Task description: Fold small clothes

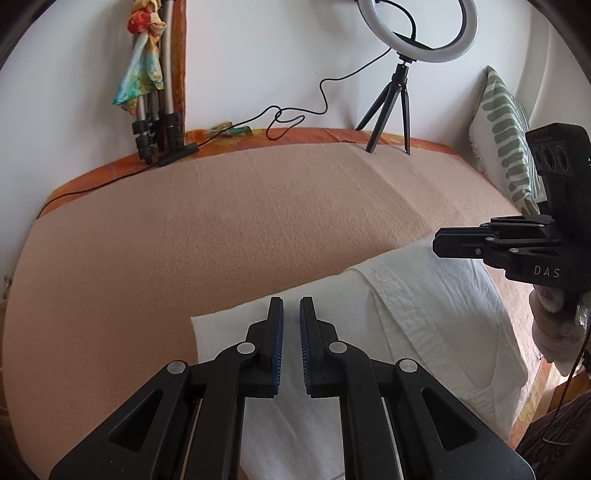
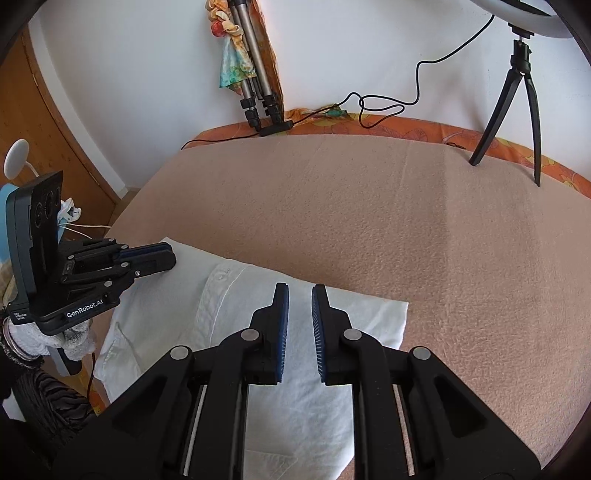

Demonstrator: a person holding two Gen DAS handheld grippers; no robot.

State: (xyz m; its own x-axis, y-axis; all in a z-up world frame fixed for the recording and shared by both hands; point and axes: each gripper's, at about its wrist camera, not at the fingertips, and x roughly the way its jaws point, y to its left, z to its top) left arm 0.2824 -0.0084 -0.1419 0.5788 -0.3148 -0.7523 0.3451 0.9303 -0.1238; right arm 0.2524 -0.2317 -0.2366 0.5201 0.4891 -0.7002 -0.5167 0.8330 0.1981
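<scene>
White cotton, looks like a small folded shirt (image 1: 424,332), lies lower centre on a peach blanket (image 1: 221,229). In the left wrist view, a folded tripod with a colourful scarf (image 1: 142,70) leans upper left. The left gripper (image 1: 291,314) hovers over the shirt's left part, jaws nearly together with a thin gap, nothing between them. A ring light (image 1: 417,29) stands upper right. The right gripper (image 2: 300,299), bottom middle of its own view, is also almost closed and empty above the shirt; can't quite tell if either touches the fabric.
</scene>
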